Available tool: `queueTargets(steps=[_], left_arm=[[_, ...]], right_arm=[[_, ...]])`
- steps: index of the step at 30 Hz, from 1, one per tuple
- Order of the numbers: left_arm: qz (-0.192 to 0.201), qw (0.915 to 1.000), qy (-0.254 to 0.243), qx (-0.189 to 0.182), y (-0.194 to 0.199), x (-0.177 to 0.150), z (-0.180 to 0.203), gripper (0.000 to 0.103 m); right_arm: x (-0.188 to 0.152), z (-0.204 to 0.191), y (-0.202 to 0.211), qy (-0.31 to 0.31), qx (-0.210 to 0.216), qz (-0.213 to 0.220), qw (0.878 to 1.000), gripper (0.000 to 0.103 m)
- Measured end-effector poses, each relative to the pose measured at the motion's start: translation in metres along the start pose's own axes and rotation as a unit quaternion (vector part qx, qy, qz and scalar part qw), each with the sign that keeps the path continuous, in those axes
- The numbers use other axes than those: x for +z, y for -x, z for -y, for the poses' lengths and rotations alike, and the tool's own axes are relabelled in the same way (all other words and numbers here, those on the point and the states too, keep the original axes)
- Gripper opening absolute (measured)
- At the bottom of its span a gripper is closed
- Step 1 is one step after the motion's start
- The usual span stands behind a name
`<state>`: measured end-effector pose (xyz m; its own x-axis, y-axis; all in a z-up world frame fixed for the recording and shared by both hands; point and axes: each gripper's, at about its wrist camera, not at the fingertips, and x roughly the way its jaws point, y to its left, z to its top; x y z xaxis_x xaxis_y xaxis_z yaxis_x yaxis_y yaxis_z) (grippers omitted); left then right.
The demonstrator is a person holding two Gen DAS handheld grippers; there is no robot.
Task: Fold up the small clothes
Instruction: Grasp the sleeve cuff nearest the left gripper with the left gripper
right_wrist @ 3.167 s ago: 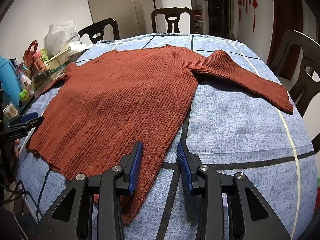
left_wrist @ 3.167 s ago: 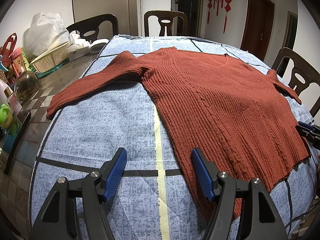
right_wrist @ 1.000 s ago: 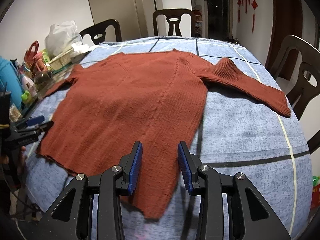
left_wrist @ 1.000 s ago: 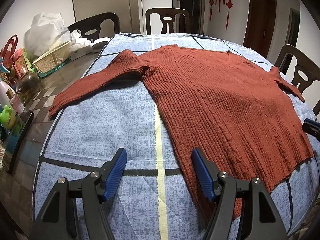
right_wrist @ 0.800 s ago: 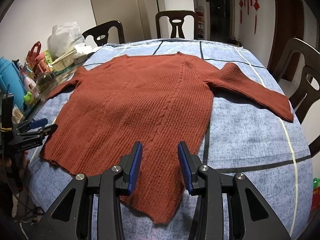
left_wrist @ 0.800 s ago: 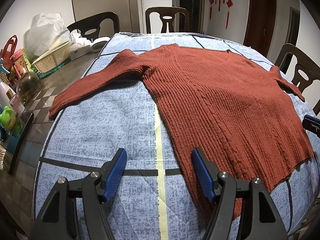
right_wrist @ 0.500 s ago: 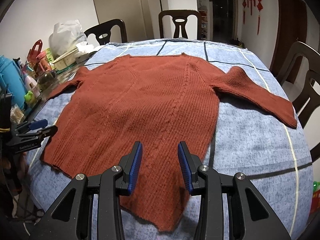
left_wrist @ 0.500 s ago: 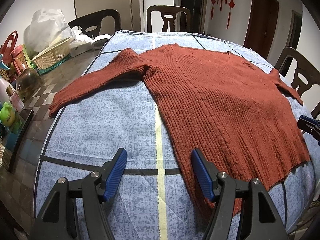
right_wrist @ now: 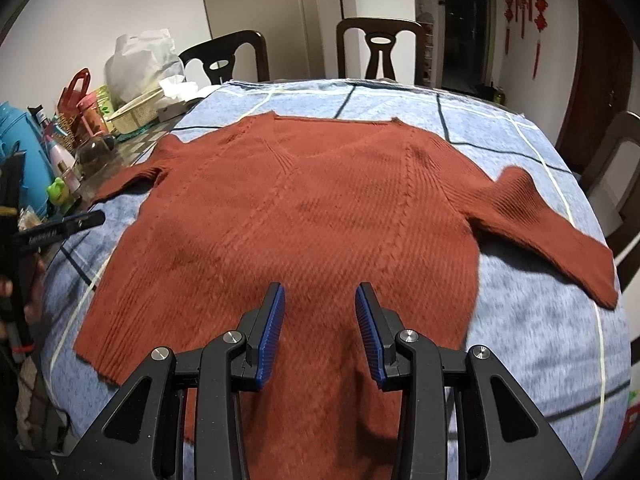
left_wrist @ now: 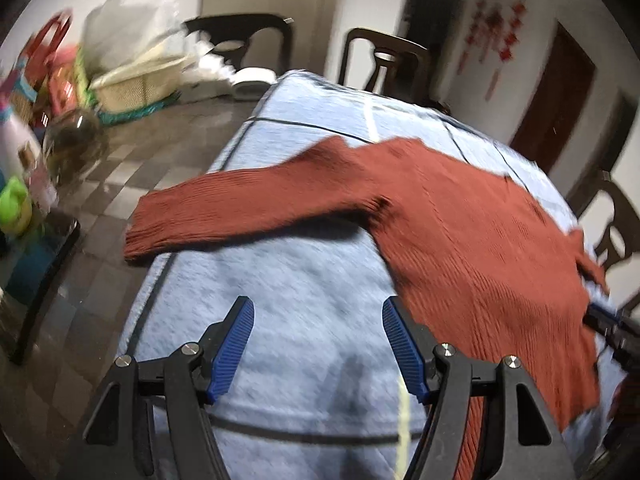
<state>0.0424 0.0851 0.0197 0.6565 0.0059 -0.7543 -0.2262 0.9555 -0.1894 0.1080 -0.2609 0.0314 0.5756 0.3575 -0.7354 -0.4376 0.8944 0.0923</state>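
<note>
The right gripper [right_wrist: 319, 330] hangs with its blue pads apart over the lower middle of a rust-red sweater [right_wrist: 320, 216], holding nothing. The sweater lies flat on a blue checked cloth [right_wrist: 532, 320], one sleeve stretched out to the gripper's right. Far to its left the other gripper [right_wrist: 86, 222] shows at the cloth's edge, beside bottles [right_wrist: 60, 160]

One sweater [right_wrist: 304, 216], two tongs [right_wrist: 320, 320], three chairs [right_wrist: 380, 48]
</note>
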Motion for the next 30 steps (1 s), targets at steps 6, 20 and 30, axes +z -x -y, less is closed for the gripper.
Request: queueTargets(steps=[6,20,30], left_arm=[[0.004,0.9963,0.084,-0.014,-0.012,0.021,-0.036,0.069],[0.004,0.9791,0.203,-0.002,-0.042,0.043,-0.067,0.052],[0.038,0.9841,0.171,0.029,-0.034,0.065,-0.066,0.008]], right_arm=[[0.009,0.004,-0.004,-0.001,0.007,0.005,1.0,0.038],[0.013,0.017,-0.01,-0.017,0.019,0.01,1.0,0.038],[0.011,0.017,-0.011,-0.016,0.033,0.011,0.999,0.038]])
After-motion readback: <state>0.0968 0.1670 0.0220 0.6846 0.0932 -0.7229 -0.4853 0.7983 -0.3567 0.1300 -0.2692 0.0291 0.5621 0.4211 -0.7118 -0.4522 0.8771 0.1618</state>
